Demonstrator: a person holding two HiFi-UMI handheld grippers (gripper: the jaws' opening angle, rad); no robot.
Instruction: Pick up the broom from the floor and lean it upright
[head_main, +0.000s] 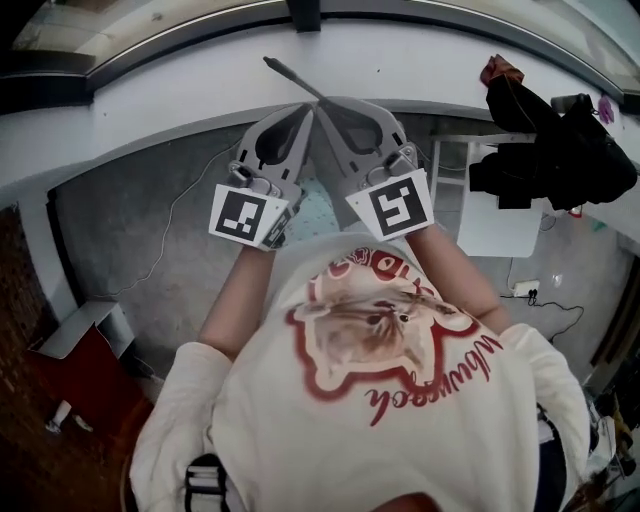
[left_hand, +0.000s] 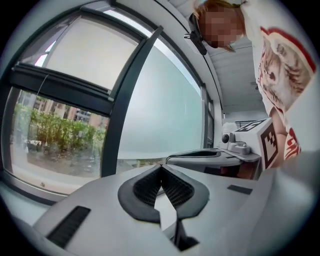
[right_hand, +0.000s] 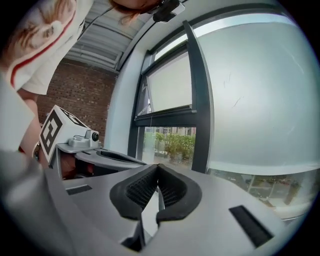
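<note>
Cabinet, red with white top, low at left on grey floor; thin white cable trailing beside it. Left gripper, grey plastic with marker cube: ribbed black pads closed together at the tips, nothing seen between them. Broom, only its thin dark straight handle identifiable, projecting up-left from where both gripper tips converge, against white sill; whether it is gripped cannot be told. Right gripper, matching grey: pads likewise together, nothing between. White square table and bulky black equipment at far right.
</note>
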